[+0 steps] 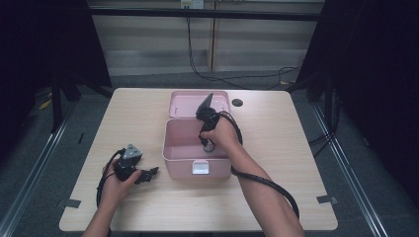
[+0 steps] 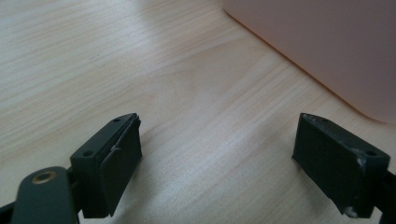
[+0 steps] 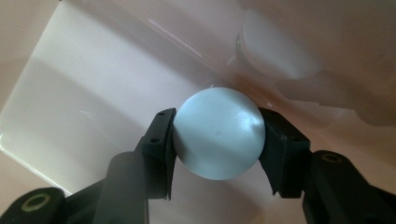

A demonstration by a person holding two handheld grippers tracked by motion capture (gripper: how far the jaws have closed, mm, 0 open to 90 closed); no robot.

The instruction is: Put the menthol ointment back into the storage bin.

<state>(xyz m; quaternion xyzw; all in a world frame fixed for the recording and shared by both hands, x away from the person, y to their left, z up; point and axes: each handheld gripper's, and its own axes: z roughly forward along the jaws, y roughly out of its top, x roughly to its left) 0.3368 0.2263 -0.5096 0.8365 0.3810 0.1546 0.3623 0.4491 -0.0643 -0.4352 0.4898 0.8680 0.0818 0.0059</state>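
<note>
table (image 1: 276,163): pale wood top, carrying the box near its middle; a dark round hole (image 1: 237,102) is sitting in the top just right of the box's lid
box (image 1: 184,165): pink, standing open; white latch (image 1: 200,167) on the wall facing the person; in the left gripper view its pink wall (image 2: 327,46) is showing at upper right; in the right gripper view its glossy inside (image 3: 93,93) is lying behind the ball
lid (image 1: 183,104): pink, hinged back and lying flat behind the box, on the side away from the person
right hand (image 1: 222,133): reaching over the box's right part, pointing its tool down into the box
left hand (image 1: 116,180): resting on the table left of the box, well apart from it
right gripper (image 3: 217,140): inside the box; jaws are gripping the ball, one pad pressing on each side of it
left gripper (image 1: 148,174): lying low on the table left of the box, tips pointing toward the box's near left corner; jaws are standing wide, bare wood between them
ball (image 3: 218,133): pale, smooth, round; sitting inside the box, clamped between the right gripper's jaws
</note>
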